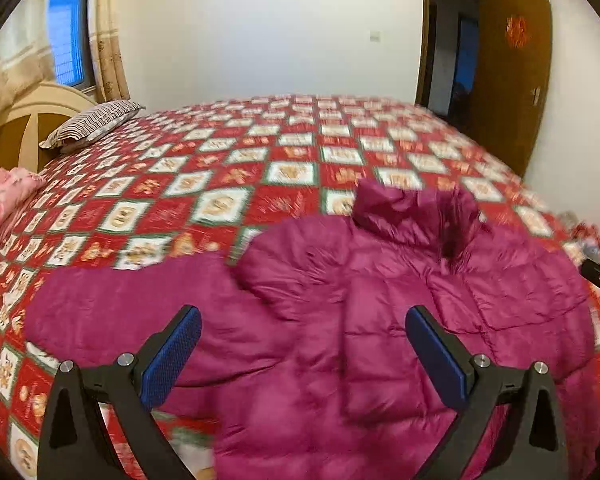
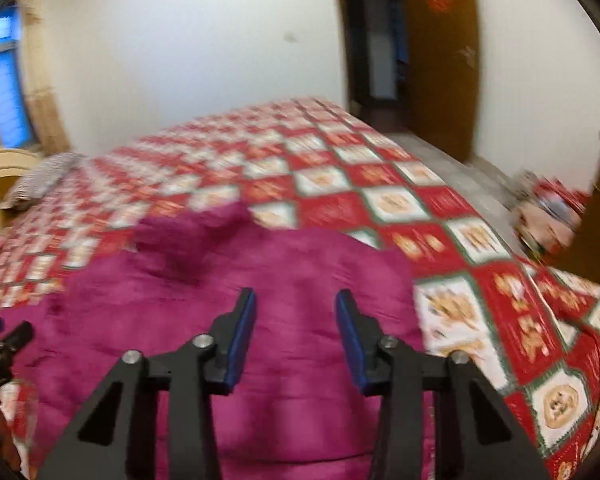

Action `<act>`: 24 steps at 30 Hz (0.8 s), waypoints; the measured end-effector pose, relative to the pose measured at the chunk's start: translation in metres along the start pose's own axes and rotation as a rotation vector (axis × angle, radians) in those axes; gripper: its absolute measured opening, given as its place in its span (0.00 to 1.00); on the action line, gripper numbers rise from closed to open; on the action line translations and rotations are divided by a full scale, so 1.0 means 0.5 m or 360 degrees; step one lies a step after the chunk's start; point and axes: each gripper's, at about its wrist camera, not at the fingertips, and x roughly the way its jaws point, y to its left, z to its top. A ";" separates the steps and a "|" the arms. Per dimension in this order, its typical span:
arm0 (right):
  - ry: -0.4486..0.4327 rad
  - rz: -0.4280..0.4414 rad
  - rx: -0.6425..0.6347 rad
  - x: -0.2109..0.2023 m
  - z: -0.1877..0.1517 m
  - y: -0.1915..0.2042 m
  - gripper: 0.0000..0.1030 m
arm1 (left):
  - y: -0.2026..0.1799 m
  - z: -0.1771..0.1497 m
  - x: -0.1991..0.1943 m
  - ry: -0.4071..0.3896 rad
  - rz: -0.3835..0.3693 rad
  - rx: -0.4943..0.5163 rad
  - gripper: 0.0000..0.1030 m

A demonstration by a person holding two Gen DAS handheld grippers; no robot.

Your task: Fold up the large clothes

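Both claws empty above the jacket

Your left gripper [image 1: 303, 338] stands wide apart; your right gripper [image 2: 296, 322] is narrower but gripping nothing. The magenta puffer jacket [image 1: 380, 300] lies on the quilt [image 1: 220, 168] beneath and ahead of both, collar farthest away.

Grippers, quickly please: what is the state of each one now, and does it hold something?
Left gripper: open wide, holding nothing, above the magenta jacket.
Right gripper: open, holding nothing.

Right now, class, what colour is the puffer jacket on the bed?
Magenta puffer jacket; sharpest in the left wrist view.
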 end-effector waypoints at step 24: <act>0.0120 -0.0033 -0.0068 0.076 -0.088 -0.028 0.67 | 0.469 -0.074 -0.034 0.0015 0.0630 -0.0898 0.99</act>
